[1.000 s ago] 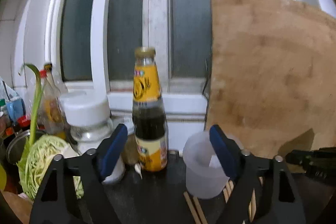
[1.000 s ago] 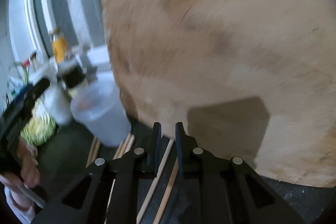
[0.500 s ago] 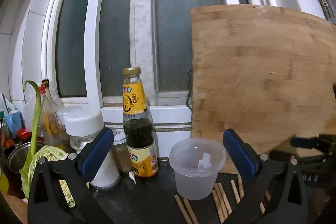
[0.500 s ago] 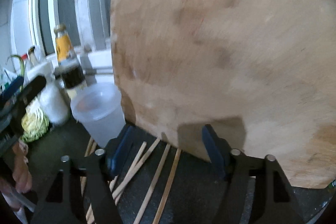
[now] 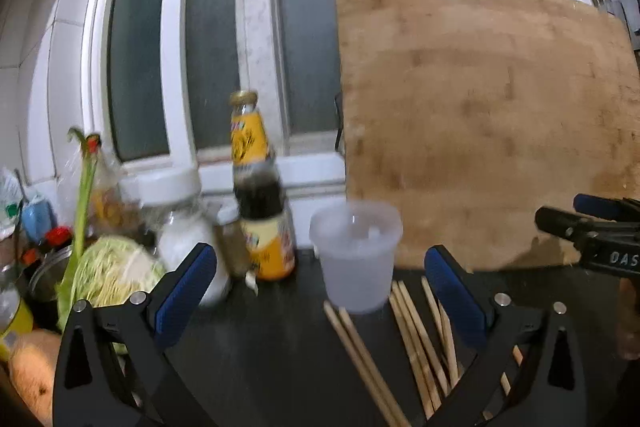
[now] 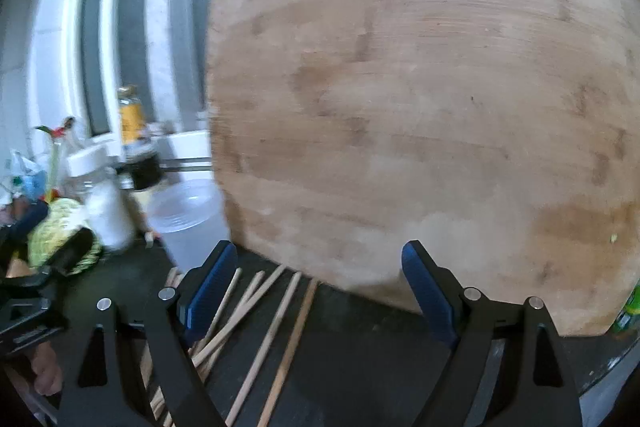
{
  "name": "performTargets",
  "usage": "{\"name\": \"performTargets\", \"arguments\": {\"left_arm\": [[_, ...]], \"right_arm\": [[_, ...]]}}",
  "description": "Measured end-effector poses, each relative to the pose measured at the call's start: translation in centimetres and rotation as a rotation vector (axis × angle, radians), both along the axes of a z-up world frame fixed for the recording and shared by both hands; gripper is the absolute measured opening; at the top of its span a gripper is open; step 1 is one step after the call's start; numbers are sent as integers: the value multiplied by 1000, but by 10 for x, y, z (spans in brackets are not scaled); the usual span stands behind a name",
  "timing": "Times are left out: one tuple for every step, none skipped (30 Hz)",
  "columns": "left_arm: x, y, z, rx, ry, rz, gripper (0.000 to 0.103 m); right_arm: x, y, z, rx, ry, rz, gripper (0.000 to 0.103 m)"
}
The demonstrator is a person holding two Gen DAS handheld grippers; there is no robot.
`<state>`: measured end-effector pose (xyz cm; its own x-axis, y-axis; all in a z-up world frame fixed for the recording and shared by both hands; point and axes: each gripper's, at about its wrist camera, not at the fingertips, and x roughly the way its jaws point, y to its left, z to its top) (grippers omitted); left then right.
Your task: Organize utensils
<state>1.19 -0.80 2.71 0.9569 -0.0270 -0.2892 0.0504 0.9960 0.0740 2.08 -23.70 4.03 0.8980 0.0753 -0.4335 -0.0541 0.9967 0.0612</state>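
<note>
- Cutting board: large, wooden, standing on edge on the dark tabletop and leaning back toward the window.
- Sauce bottle: yellow label, dark contents, gold cap, upright in front of the window sill.
- Jar: clear, white lid, white contents, left of the bottle; a smaller jar stands between the two.
- Cabbage: cut, pale green, lower left, with a green stalk rising beside it.
- More bottles and packets crowd the far left; blurred, hard to tell apart.
- Green bottle: partly seen at the board's right edge.
</note>
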Motion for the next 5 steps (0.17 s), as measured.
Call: {"name": "performTargets", "arguments": {"left_arm": [[-5, 2, 0, -24, 20, -20, 103], [-9, 4, 0, -45, 39, -32, 103], [-13, 5, 0, -57, 52, -29, 103], [-17, 6, 0, -71, 60, -23, 103], [-21, 7, -1, -84, 63, -23, 103]], "right_arm": [[-7, 0, 0, -1, -7, -14, 86], [-14, -1, 0, 0, -12, -21, 87], [-21, -1, 1, 4, -10, -15, 87], [-24, 0, 0, 9, -5, -9, 87], [-29, -1, 0, 22, 4, 0, 87]]}}
